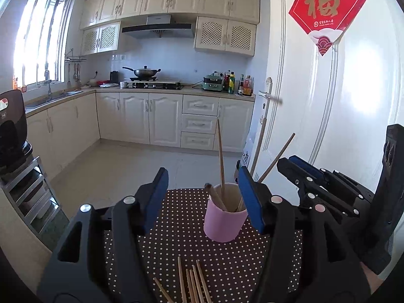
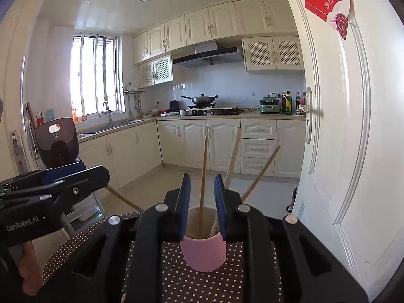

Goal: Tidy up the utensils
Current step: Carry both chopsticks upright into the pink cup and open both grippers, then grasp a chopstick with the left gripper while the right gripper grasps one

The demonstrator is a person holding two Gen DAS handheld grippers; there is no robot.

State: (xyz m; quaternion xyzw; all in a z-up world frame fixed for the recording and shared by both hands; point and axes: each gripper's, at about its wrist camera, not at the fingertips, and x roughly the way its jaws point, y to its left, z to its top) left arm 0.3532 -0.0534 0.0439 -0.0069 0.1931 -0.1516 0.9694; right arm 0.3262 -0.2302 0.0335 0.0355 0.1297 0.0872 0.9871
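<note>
A pink cup [image 1: 224, 223] stands on a brown polka-dot cloth [image 1: 176, 242] and holds several wooden chopsticks [image 1: 221, 156]. My left gripper [image 1: 203, 192] is open and empty, its blue pads either side of the cup's near side. Several loose chopsticks [image 1: 193, 285] lie on the cloth in front of it. In the right wrist view the cup [image 2: 203, 252] sits just beyond my right gripper [image 2: 202, 192], which is open above the rim with one upright chopstick [image 2: 203, 176] standing free between its pads. The right gripper shows in the left wrist view [image 1: 298, 166].
A white door [image 1: 328, 88] stands close on the right. A black appliance [image 1: 11, 126] sits on a metal rack [image 1: 30, 192] at the left. Kitchen cabinets [image 1: 151, 116] and a tiled floor [image 1: 131, 166] lie beyond the table edge.
</note>
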